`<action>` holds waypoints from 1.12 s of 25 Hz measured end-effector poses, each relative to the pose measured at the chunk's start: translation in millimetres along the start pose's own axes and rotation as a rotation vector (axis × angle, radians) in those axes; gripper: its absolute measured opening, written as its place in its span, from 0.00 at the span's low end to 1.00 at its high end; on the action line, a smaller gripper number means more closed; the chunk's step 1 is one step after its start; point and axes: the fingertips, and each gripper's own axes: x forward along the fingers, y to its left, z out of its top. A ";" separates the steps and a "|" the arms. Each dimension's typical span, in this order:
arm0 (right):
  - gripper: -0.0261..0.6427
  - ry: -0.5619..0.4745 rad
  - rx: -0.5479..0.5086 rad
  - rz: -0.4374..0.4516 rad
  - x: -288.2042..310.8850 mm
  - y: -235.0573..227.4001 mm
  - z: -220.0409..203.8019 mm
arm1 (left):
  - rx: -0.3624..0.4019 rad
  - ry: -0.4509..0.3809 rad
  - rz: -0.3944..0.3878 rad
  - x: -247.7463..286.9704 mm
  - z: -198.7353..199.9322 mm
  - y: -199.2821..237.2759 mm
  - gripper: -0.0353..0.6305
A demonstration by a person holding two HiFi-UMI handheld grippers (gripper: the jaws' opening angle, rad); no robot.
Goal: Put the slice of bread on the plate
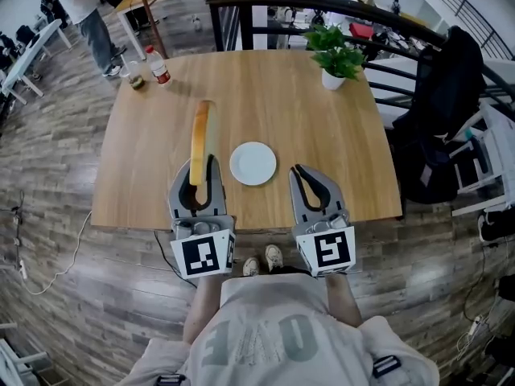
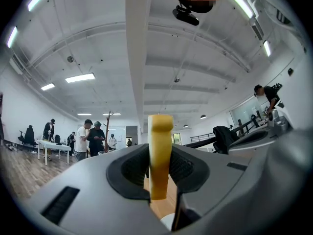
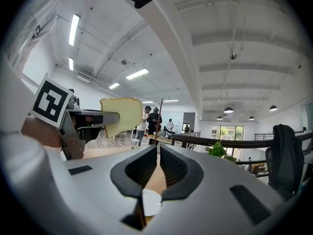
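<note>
The near end of the slice of bread [image 1: 199, 135] is swallowed between the fingers [image 2: 132, 168] of the left gripper [image 1: 195, 171], and from there only a sliver of the plate [image 1: 253, 163] shows; those fingers are clamped on the pale, yellow-crusted slice, which stands on edge and juts past their tips, just left of the round white plate, over the wooden tabletop [image 1: 273, 95]; the right gripper [image 1: 299, 171] has its dark ribbed fingers [image 3: 139, 168] together.

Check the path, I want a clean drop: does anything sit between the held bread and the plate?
Nothing visible does. The slice of bread stands on edge in the left gripper; the plate lies on the table just right of it. The right gripper, shut, sits beyond the plate, off that path.
</note>
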 end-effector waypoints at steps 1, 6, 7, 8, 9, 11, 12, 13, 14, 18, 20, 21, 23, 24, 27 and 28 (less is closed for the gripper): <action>0.09 -0.007 0.008 0.007 1.2 -3.4 0.6 | -0.003 0.001 0.003 3.1 0.2 -2.7 0.20; 0.09 -0.019 0.040 0.056 2.6 -17.0 -7.2 | 0.018 -0.006 0.026 18.7 3.3 -12.7 0.20; 0.09 -0.021 0.042 0.066 1.9 -19.3 -8.8 | 0.020 -0.002 0.035 20.5 2.7 -14.1 0.20; 0.09 -0.021 0.042 0.074 1.1 -21.6 -10.4 | 0.023 0.004 0.043 21.2 1.8 -15.6 0.20; 0.09 -0.016 0.043 0.081 0.6 -23.9 -13.0 | 0.029 0.011 0.050 21.1 0.6 -16.9 0.20; 0.09 -0.001 0.042 0.090 2.8 -29.0 -18.7 | 0.047 0.031 0.056 20.9 -3.5 -18.3 0.20; 0.09 0.002 0.043 0.092 5.3 -30.9 -19.6 | 0.052 0.041 0.058 21.0 -6.0 -17.4 0.20; 0.09 -0.001 0.047 0.092 7.9 -32.1 -18.7 | 0.051 0.050 0.061 21.3 -8.7 -15.2 0.20; 0.09 -0.008 0.051 0.091 10.6 -32.8 -16.6 | 0.046 0.058 0.063 22.0 -11.8 -12.5 0.20; 0.09 -0.015 0.047 0.060 21.2 -35.2 -10.1 | 0.075 0.118 0.031 30.3 -29.9 -8.2 0.20; 0.09 -0.014 0.047 0.048 23.8 -35.4 -7.7 | 0.088 0.145 0.008 33.8 -40.1 -9.4 0.20; 0.09 -0.013 0.045 0.045 24.9 -35.1 -7.1 | 0.093 0.159 -0.003 35.5 -45.4 -10.5 0.20; 0.09 -0.008 0.040 0.038 26.9 -34.0 -7.7 | 0.137 0.188 -0.033 40.4 -56.8 -14.2 0.20; 0.09 -0.003 0.039 0.032 27.7 -33.5 -8.4 | 0.177 0.202 -0.051 43.6 -62.8 -16.5 0.20; 0.09 0.012 0.044 0.012 28.5 -31.2 -10.2 | 0.317 0.257 -0.080 51.2 -83.4 -17.8 0.20; 0.09 0.016 0.039 0.012 29.0 -30.0 -10.8 | 0.363 0.276 -0.083 53.8 -90.3 -16.7 0.20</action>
